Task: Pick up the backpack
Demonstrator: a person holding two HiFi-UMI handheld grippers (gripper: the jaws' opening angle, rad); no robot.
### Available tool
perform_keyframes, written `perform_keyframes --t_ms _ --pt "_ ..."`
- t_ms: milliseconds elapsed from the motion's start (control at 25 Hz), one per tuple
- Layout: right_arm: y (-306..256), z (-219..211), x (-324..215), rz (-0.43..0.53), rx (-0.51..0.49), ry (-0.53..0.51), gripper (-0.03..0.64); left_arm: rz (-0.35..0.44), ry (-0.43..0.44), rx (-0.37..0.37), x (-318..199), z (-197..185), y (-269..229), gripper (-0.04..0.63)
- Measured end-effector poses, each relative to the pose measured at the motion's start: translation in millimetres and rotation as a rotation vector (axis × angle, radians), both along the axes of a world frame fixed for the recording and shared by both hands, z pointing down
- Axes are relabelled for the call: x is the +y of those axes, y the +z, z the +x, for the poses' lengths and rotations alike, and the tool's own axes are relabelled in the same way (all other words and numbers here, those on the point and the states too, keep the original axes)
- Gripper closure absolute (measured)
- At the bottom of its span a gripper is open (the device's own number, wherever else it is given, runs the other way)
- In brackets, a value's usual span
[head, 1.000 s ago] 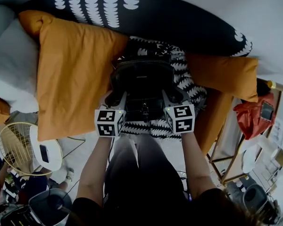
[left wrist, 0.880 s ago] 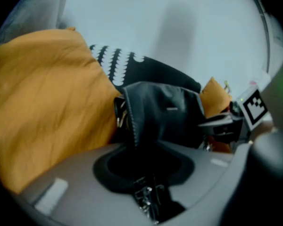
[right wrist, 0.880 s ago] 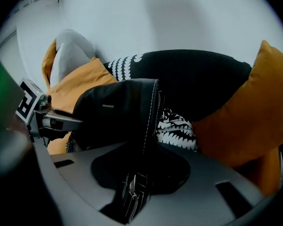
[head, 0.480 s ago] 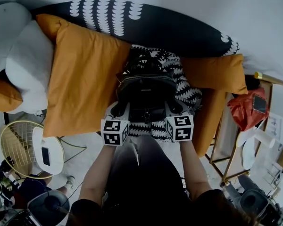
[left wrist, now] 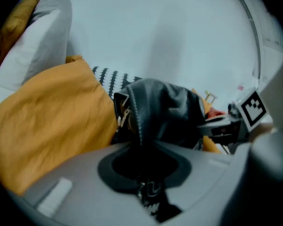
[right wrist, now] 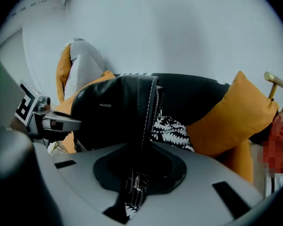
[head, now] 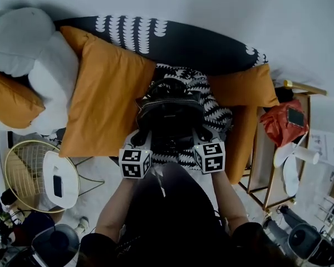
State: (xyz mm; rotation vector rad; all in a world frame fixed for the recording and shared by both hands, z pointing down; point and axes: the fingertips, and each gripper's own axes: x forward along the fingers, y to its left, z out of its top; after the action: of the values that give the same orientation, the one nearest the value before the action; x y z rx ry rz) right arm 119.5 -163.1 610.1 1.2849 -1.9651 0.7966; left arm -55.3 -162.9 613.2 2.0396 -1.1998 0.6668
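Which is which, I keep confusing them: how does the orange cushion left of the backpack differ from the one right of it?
The left cushion is larger than the right cushion. In the head view the left one stands tall and the right one lies wide. Only the left one borders the white pillow. Both are plain orange and flank the backpack.
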Motion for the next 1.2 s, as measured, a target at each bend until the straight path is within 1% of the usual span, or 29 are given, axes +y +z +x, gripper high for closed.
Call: perform_keyframes --t_ms 160,640,840,1200 --pt "-23 -5 8 0.024 -0.013 -0.019 0.574 0.021 -0.005 0.002 8 -5 -25 0.532" --pt "-79 -12 12 0.084 -0.052 -0.016 0.575 0.101 -0.006 0.015 13 -12 -83 0.534" --pt "-101 -12 13 0.116 -0.072 -0.015 0.577 0.143 0.007 0.014 14 -12 -107 0.535" --pt "-132 -13 8 0.174 -0.093 -0.055 0.580 0.207 -0.009 0.019 13 -12 -138 0.537"
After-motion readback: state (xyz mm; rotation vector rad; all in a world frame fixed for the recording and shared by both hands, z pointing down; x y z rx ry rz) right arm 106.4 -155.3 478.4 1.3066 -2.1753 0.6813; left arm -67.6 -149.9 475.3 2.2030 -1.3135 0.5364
